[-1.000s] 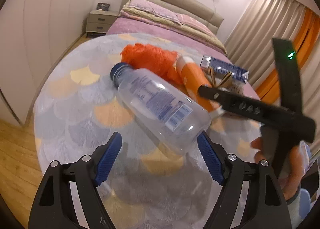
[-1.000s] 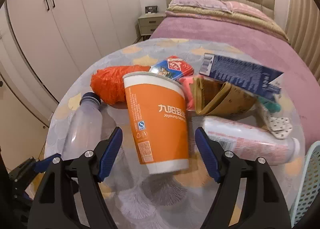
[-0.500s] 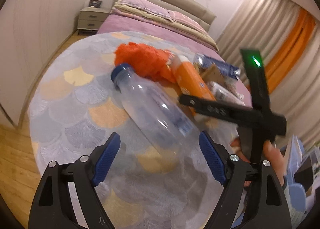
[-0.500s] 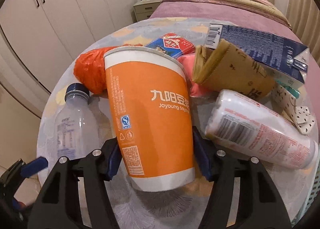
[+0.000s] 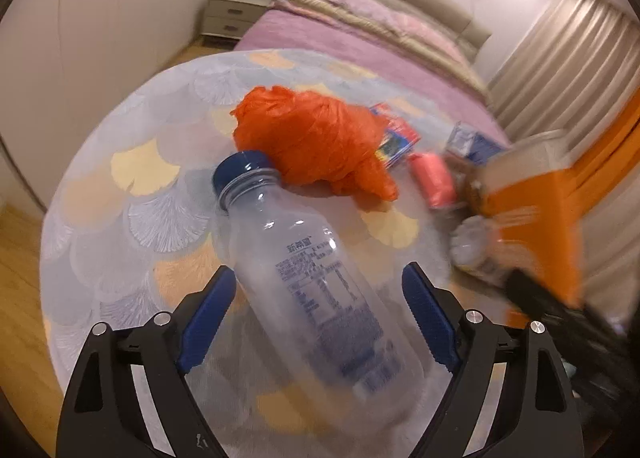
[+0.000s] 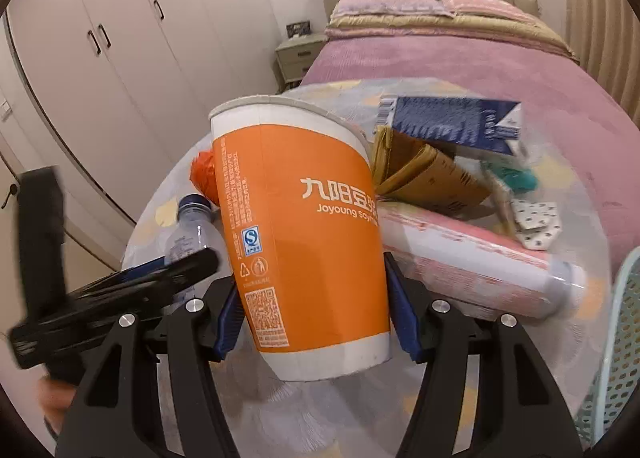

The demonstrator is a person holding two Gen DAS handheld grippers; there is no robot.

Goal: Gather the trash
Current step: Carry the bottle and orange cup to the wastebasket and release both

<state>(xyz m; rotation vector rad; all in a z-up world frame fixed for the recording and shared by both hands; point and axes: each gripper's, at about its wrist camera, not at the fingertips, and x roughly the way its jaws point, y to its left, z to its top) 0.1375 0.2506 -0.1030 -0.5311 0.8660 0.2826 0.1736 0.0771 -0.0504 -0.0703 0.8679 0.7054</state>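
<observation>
A clear plastic bottle [image 5: 316, 290] with a blue cap lies on the round table [image 5: 132, 194]. My left gripper [image 5: 316, 322] is open, its blue pads on either side of the bottle's body without touching. My right gripper [image 6: 316, 314] is shut on the orange paper cup [image 6: 304, 234] and holds it lifted, slightly tilted; the cup shows blurred in the left wrist view [image 5: 532, 214]. The bottle also shows in the right wrist view [image 6: 188, 226], partly behind the left gripper.
On the table lie a crumpled orange bag [image 5: 316, 138], a pink-labelled white bottle [image 6: 476, 262], a blue carton [image 6: 452, 122], brown paper [image 6: 424, 174], a red-blue packet [image 5: 396, 138] and a pink roll [image 5: 436, 182]. A mint perforated basket [image 6: 616, 346] stands at right. A bed [image 6: 460, 50] lies behind.
My right gripper closed on the orange cup and lifted it off the table. My left gripper moved in around the clear bottle, still open.
</observation>
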